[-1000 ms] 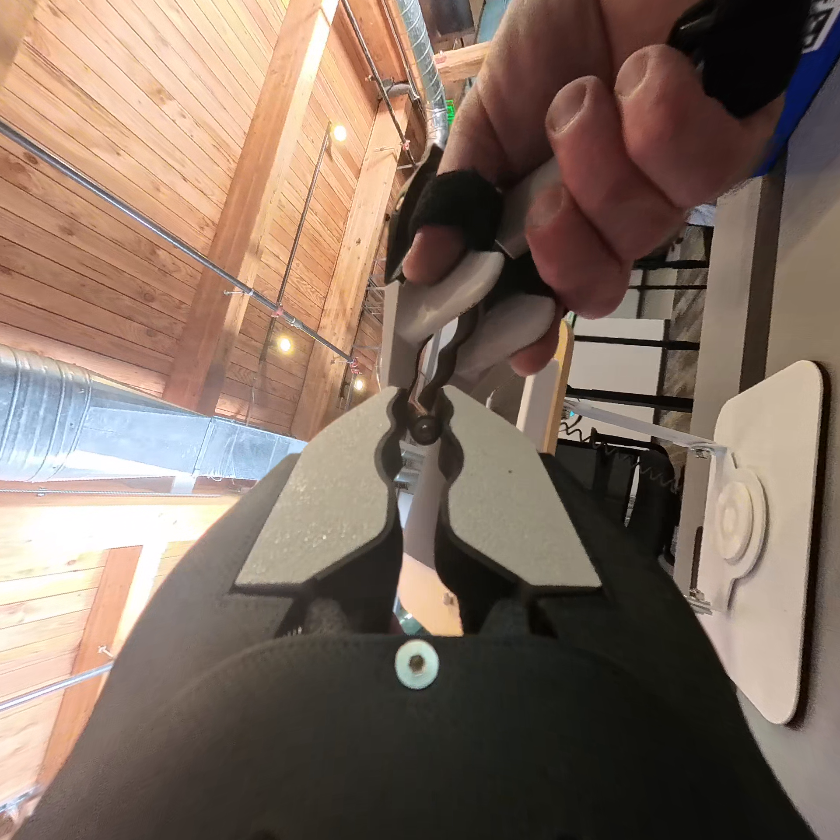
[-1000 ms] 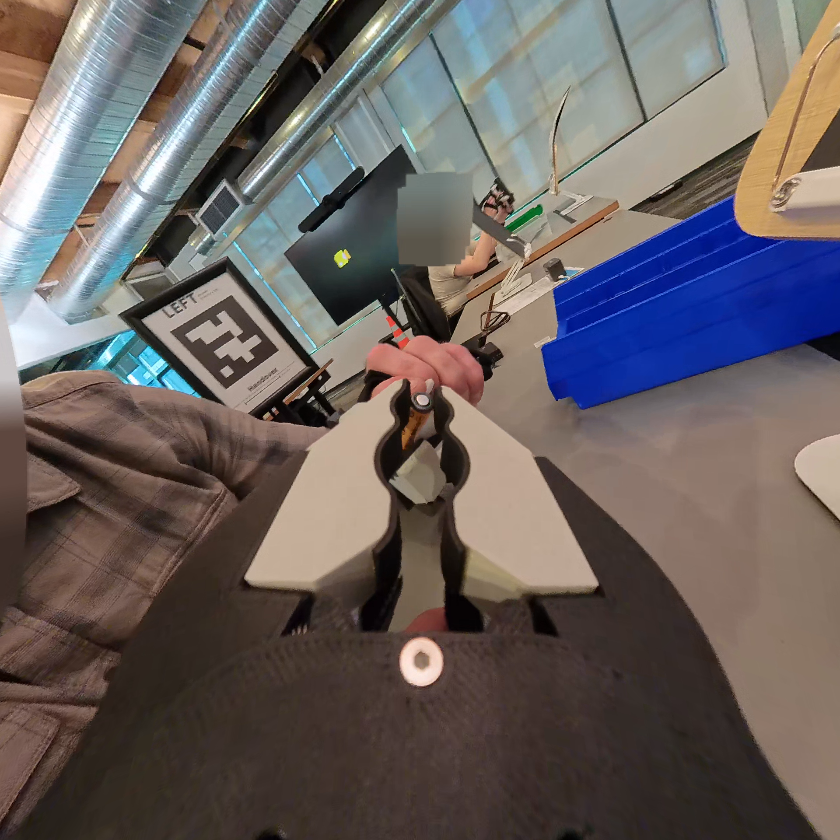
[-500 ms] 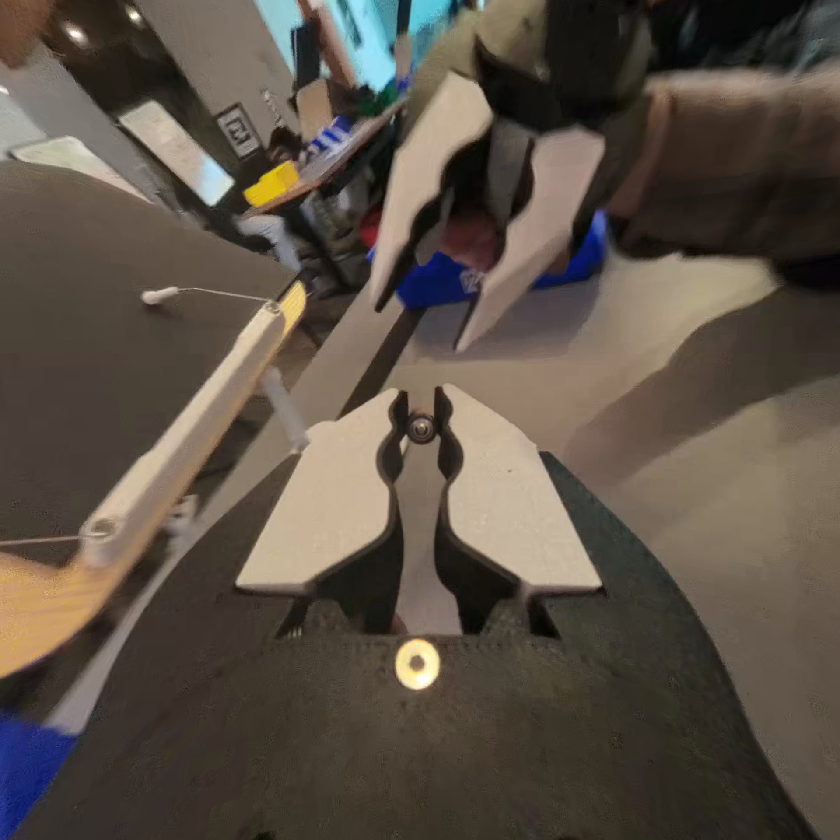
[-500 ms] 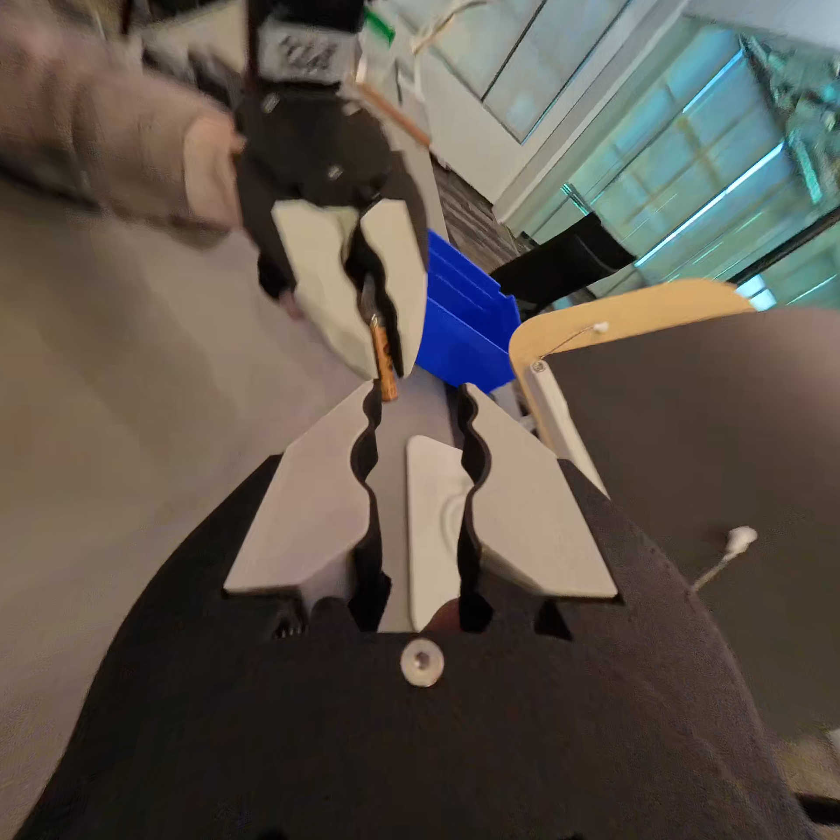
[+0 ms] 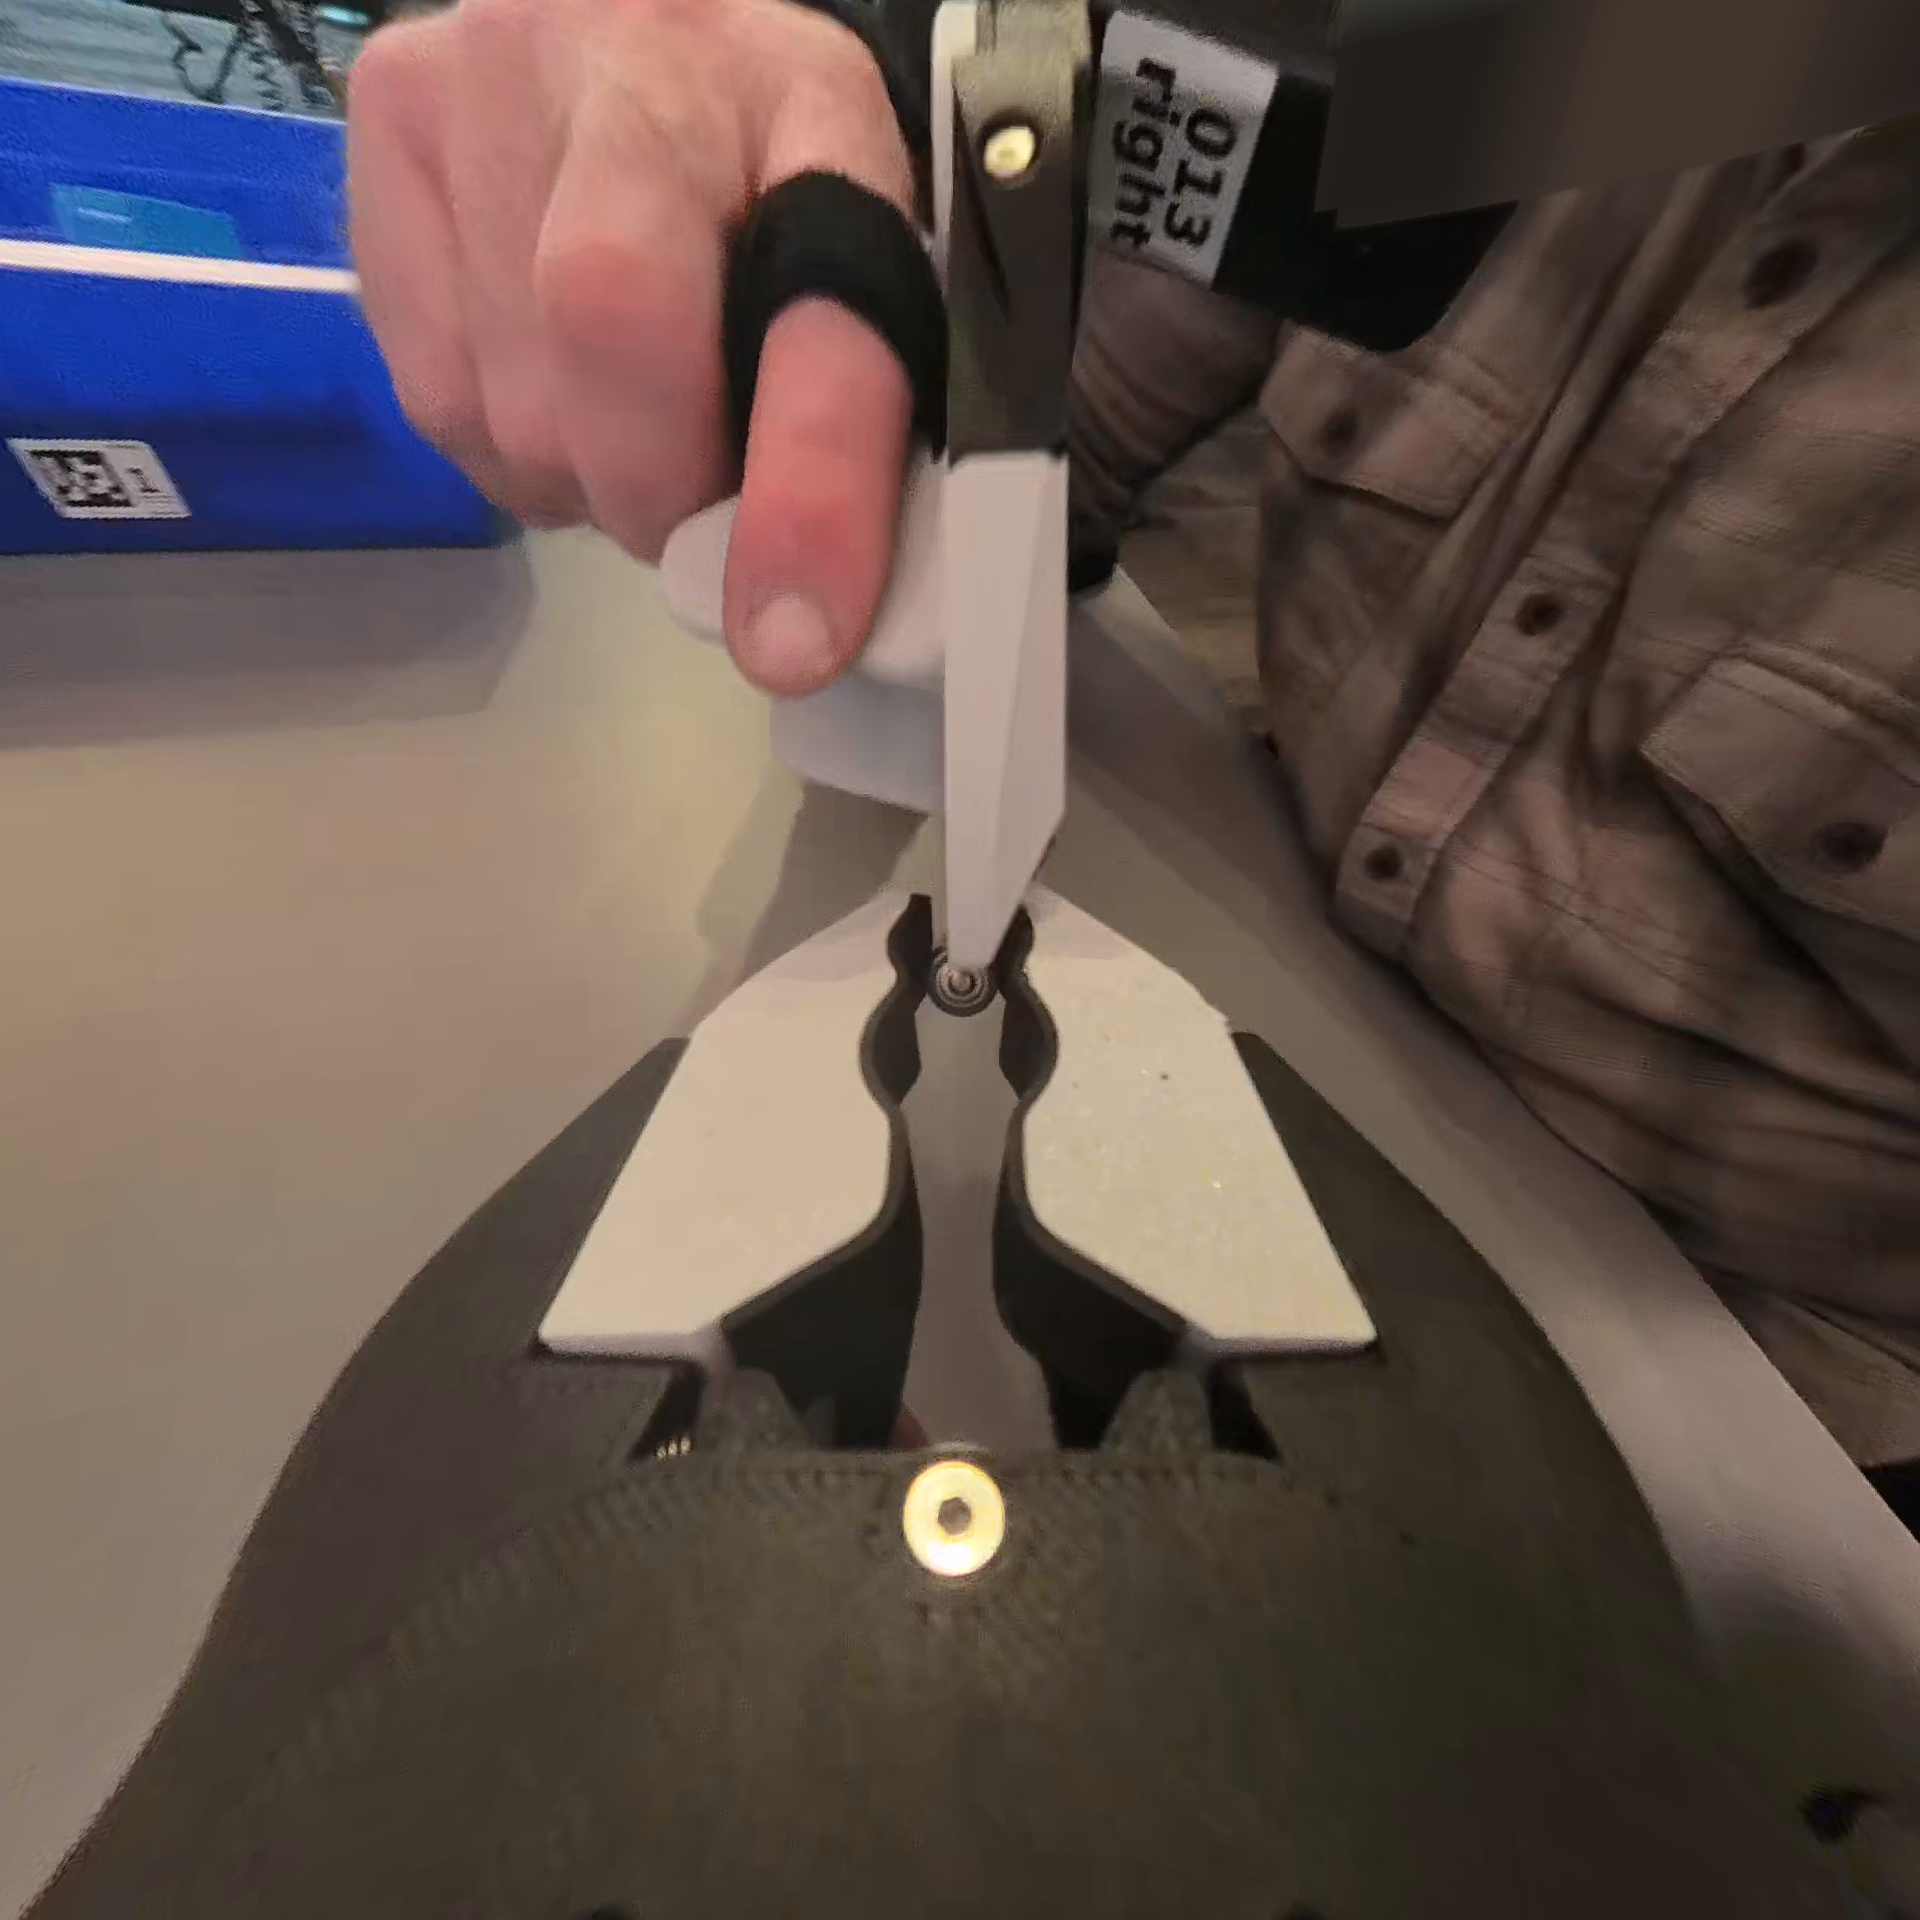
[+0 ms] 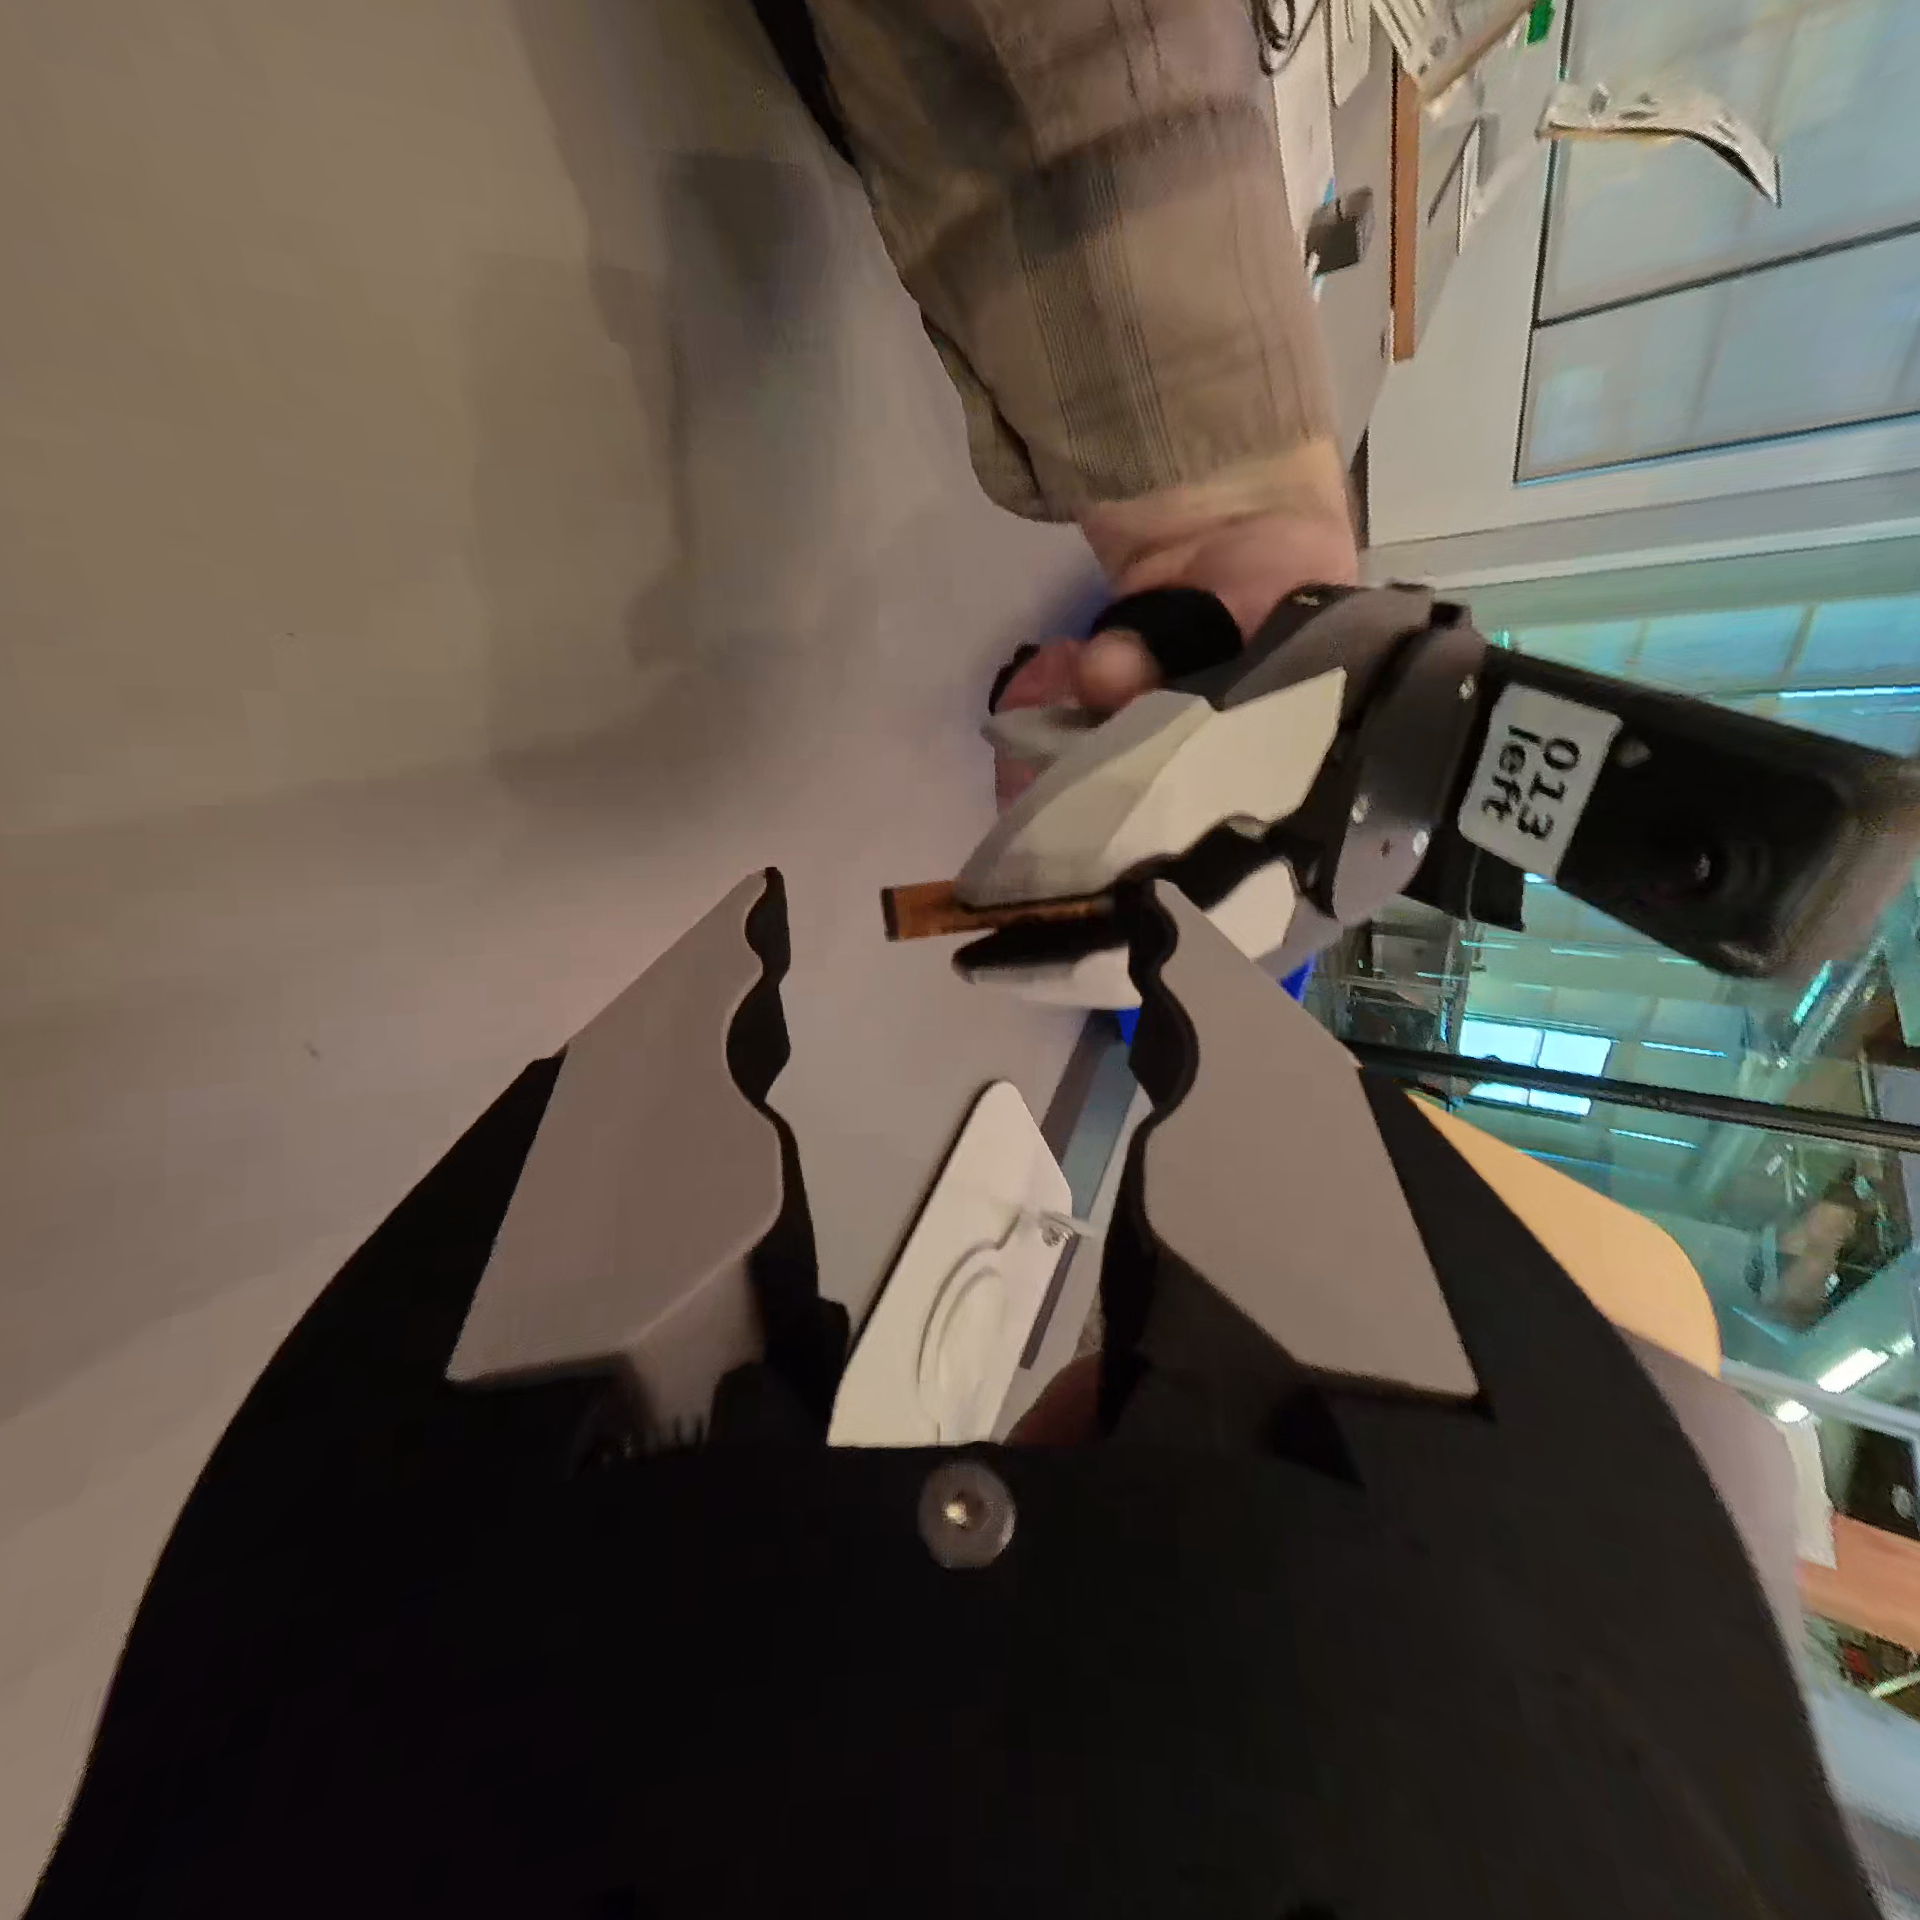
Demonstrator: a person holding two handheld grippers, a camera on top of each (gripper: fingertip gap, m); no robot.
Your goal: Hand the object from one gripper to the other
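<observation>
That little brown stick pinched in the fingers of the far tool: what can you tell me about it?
The brown stick is a slim, straight rod, amber-brown with a dark end cap. It lies roughly level, clamped between the closed fingers of the left gripper; one short end pokes out into the gap of the open right gripper, touching neither finger. In the left wrist view it shows end-on as a small round metallic tip. What it is made of cannot be told.
</observation>
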